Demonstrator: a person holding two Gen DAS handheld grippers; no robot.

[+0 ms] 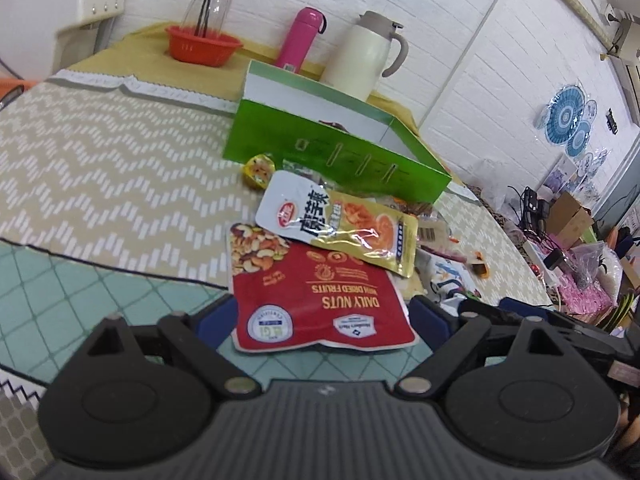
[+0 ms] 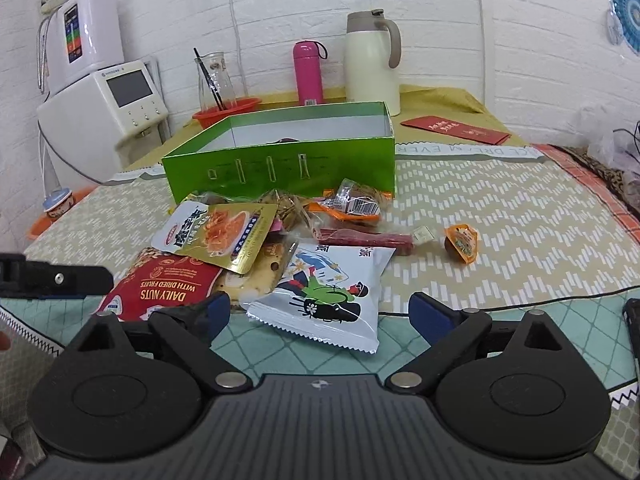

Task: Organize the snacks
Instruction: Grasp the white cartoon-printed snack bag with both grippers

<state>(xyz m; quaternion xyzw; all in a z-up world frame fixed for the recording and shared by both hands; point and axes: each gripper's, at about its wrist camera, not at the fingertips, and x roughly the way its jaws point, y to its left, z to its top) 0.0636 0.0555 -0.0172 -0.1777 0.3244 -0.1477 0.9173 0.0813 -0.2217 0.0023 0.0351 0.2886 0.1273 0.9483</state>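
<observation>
The left gripper [image 1: 322,318] is wide open around the red nuts bag [image 1: 316,300]. The right gripper [image 2: 320,316] is wide open around the white snack bag [image 2: 332,296]. The green box [image 2: 280,160] sits farther back, behind the snack pile.

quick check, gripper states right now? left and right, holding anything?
Left gripper: open, fingers either side of the red Daily Nuts bag, not clamped on it.
Right gripper: open, holding nothing; white snack packet lies between its fingers.

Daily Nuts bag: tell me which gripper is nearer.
Left. The left gripper straddles the Daily Nuts bag, jaws open; the right gripper sits beside it, over the white packet.
</observation>
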